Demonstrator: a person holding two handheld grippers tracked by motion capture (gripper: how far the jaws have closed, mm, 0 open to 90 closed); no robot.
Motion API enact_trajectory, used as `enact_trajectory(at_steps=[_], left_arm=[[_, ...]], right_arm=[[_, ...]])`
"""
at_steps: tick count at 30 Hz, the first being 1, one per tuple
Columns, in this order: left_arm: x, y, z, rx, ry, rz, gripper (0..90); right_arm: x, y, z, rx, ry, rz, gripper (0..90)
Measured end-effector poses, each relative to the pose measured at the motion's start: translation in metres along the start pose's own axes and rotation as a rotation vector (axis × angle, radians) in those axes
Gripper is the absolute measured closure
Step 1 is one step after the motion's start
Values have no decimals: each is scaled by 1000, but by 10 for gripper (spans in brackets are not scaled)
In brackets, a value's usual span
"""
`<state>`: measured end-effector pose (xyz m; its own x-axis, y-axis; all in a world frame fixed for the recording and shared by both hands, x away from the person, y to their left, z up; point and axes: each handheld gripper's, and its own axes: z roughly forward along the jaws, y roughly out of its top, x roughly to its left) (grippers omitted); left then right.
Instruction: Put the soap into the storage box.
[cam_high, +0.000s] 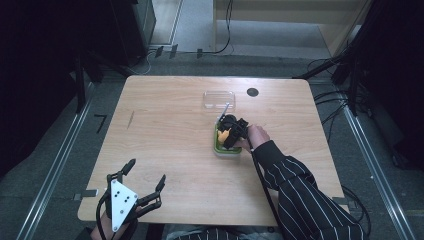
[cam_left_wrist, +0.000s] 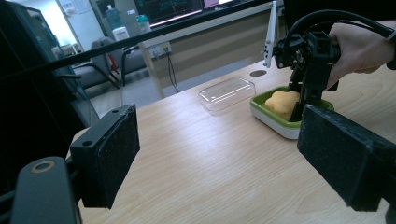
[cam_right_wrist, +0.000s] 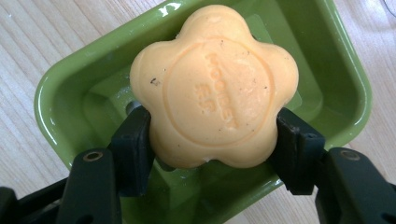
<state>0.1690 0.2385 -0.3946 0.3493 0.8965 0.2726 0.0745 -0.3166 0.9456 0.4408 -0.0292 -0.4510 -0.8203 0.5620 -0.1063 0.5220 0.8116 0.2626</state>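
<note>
Soap (cam_right_wrist: 215, 88), pale orange, flower-shaped, stamped, clamped in right claw (cam_right_wrist: 215, 140); left claw (cam_left_wrist: 233, 154) apart.

Matt waxy soap (cam_right_wrist: 212, 86), glossy green plastic dish (cam_right_wrist: 60, 88), clear plastic lid (cam_left_wrist: 227, 93), pale wood-grain table (cam_high: 170, 130)

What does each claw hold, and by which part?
Right claw grips the soap by two opposite lobes, over the dish. Left claw holds nothing.

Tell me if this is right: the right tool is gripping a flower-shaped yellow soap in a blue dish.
Not quite: the dish is green, not blue, as the right gripper view shows. The rest holds: the right tool grips the flower-shaped yellow soap in it.
</note>
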Motion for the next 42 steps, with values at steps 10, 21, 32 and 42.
enact_trajectory(at_steps=[10, 21, 32, 42], left_arm=[[0, 0, -2, 1, 3, 1, 130], [0, 0, 0, -4, -5, 0, 130], [1, 0, 0, -6, -3, -2, 130], [0, 0, 0, -4, -5, 0, 130]], right_arm=[[-2, 0, -17, -45, -7, 15, 244], [-1, -9, -35, -51, 13, 64, 90], [-7, -35, -55, -48, 19, 103, 39], [-4, -59, -64, -20, -5, 120, 35]])
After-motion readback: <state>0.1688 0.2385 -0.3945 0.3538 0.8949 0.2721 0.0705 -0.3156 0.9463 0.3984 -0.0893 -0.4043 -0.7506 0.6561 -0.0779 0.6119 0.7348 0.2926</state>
